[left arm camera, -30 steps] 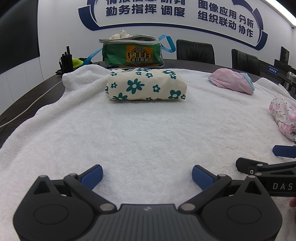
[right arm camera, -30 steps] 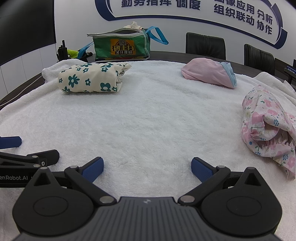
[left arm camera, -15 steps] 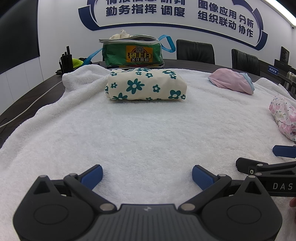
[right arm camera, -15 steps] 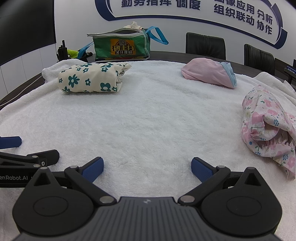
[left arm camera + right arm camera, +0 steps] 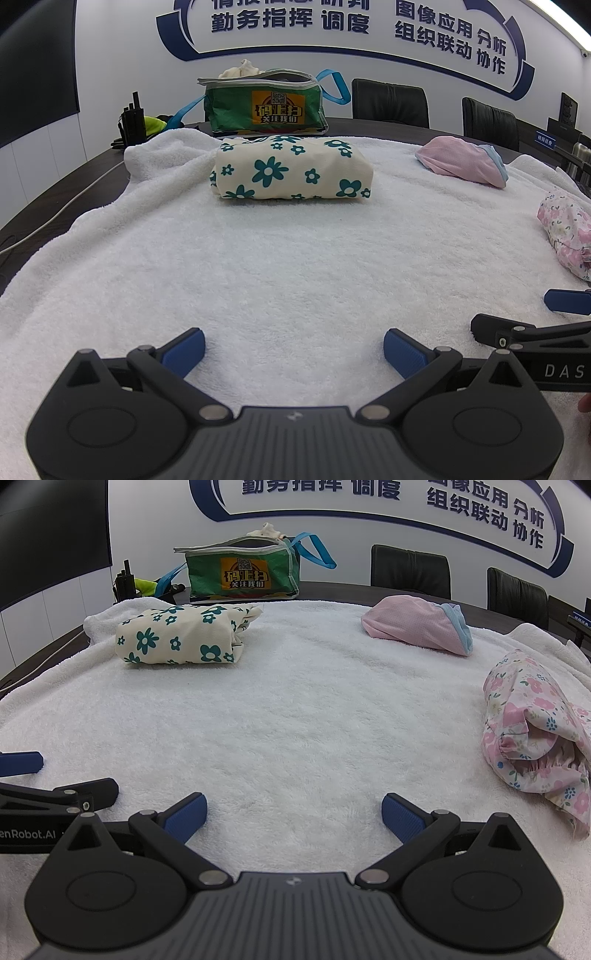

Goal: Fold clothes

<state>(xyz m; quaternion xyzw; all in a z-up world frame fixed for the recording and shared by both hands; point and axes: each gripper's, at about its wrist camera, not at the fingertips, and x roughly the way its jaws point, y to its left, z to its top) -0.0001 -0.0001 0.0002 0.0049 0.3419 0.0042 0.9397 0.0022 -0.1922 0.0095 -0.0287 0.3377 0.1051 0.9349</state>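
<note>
A folded cream garment with teal flowers (image 5: 291,172) (image 5: 177,640) lies at the far side of the white towel (image 5: 295,258) (image 5: 295,709). A pink garment with a blue edge (image 5: 461,166) (image 5: 417,627) sits far right. A bunched pink floral garment (image 5: 565,232) (image 5: 535,734) lies at the right edge. My left gripper (image 5: 293,349) stands open and empty over bare towel. My right gripper (image 5: 293,812) is likewise open and empty, beside the left one. Each gripper shows at the edge of the other's view.
A green zip bag with blue straps (image 5: 264,105) (image 5: 242,572) stands behind the towel on the dark table (image 5: 55,192). A black radio (image 5: 131,122) sits at the far left. Black chairs (image 5: 389,103) line the wall behind.
</note>
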